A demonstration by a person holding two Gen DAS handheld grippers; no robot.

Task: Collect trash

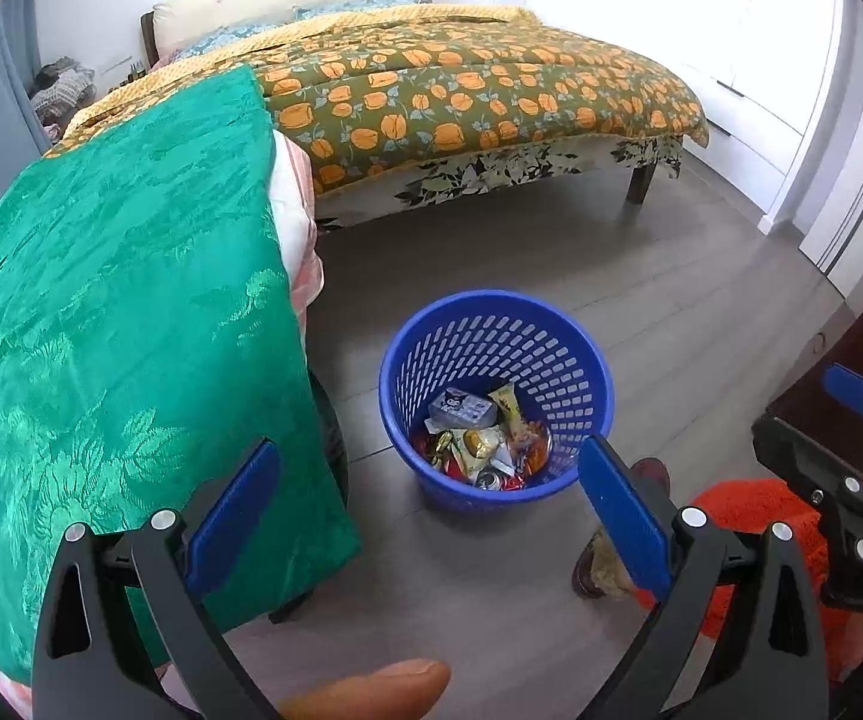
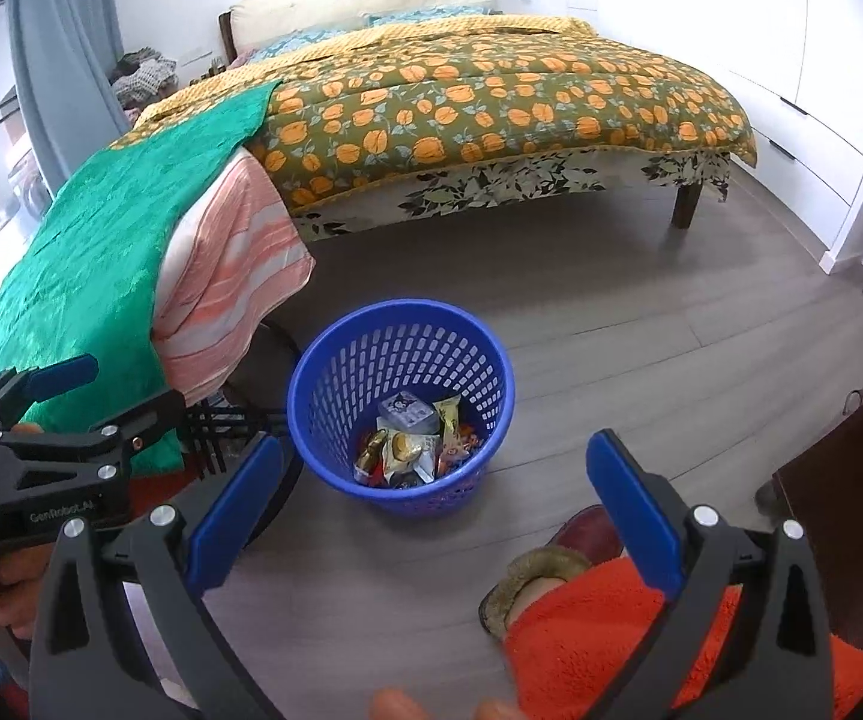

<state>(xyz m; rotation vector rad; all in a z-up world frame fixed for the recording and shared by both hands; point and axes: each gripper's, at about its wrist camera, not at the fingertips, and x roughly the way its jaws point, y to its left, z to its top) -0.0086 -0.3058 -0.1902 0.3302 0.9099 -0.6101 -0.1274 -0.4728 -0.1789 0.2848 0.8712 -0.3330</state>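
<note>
Left gripper (image 1: 428,492), right gripper (image 2: 434,489): both spread wide, empty. Blue basket (image 1: 575,360) at twelve o'clock, wrappers (image 1: 479,444) inside; collection seemingly complete.

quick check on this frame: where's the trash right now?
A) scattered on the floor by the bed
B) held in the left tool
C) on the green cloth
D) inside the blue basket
D: the wrappers and packets lie at the bottom of the blue basket on the floor, while the left tool and the right tool are both open and hold nothing.
</note>
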